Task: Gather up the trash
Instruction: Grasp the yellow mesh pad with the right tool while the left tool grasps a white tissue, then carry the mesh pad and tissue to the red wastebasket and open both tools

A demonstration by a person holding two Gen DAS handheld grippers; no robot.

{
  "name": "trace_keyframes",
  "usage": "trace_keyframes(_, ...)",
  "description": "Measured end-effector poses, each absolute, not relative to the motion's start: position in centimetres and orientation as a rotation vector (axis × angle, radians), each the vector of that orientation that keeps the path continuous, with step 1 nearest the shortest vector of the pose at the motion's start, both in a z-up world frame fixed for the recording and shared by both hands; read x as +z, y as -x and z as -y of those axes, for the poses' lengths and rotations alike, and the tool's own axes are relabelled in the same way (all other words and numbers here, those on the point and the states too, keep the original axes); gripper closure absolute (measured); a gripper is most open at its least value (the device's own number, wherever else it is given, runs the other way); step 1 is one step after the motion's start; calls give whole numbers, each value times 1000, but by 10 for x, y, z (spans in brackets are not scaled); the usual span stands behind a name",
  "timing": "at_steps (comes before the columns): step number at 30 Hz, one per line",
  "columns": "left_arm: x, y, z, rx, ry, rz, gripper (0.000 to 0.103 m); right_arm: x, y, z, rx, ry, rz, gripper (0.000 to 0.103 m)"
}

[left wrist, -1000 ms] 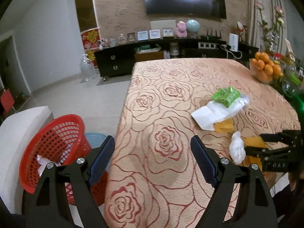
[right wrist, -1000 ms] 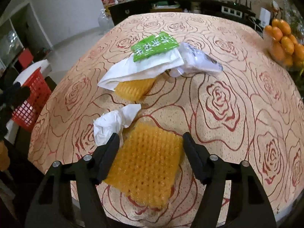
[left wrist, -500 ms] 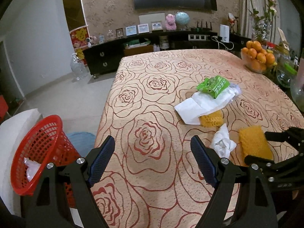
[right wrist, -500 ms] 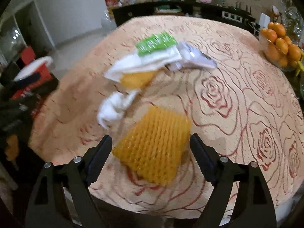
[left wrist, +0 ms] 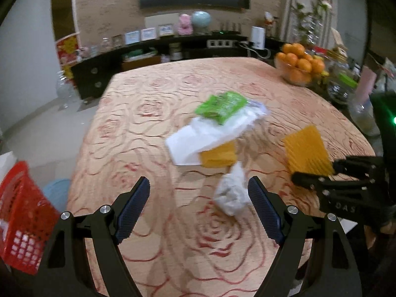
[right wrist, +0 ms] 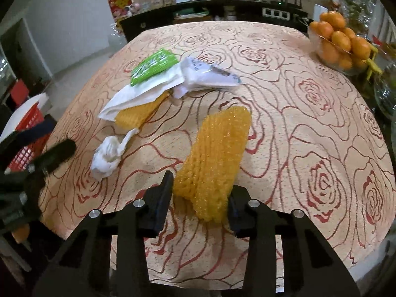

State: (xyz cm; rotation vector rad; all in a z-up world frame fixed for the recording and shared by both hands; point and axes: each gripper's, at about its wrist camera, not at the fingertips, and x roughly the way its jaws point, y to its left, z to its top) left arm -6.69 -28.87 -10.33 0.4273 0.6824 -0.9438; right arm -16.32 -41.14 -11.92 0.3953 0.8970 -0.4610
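Note:
My right gripper (right wrist: 199, 195) is shut on a yellow foam fruit net (right wrist: 217, 153) and holds it tilted up off the rose-patterned tablecloth (right wrist: 309, 113); the net also shows in the left wrist view (left wrist: 307, 148). My left gripper (left wrist: 198, 210) is open and empty above the table's near edge, with a crumpled white tissue (left wrist: 231, 193) just inside its right finger. The tissue also shows in the right wrist view (right wrist: 109, 156). Further back lies a pile: a green packet (left wrist: 220, 106), white wrappers (left wrist: 210, 133) and a second yellow net (left wrist: 217, 157).
A red mesh basket (left wrist: 19, 222) stands off the table's left side, low down. A glass bowl of oranges (right wrist: 339, 44) sits at the table's far right corner. A dark TV cabinet (left wrist: 158, 57) lines the back wall.
My right gripper has closed on the yellow net and lifted its far end off the cloth. My left gripper has swung right, away from the basket, toward the crumpled tissue.

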Motion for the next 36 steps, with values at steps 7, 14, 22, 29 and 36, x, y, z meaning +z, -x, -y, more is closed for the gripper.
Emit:
trace_keyframes(7, -125, 64, 315, -1011, -426, -781, 53, -118, 166, 419, -475, -407, -884, 65)
trace_keyframes(14, -134, 69, 323, -1039, -451, -793, 71, -115, 170, 423, -478, -418, -866, 65)
trace_keyframes(22, -114, 70, 303, -1029, -418, -750, 72, -103, 167, 417, -441, -397, -816, 65)
trace_keyframes(29, -78, 55, 262, -949, -329, -671, 72, -84, 155, 402, -389, -355, -751, 65)
trace_keyframes(36, -46, 27, 209, -794, -252, -596, 72, -68, 130, 379, -332, -300, -720, 65)
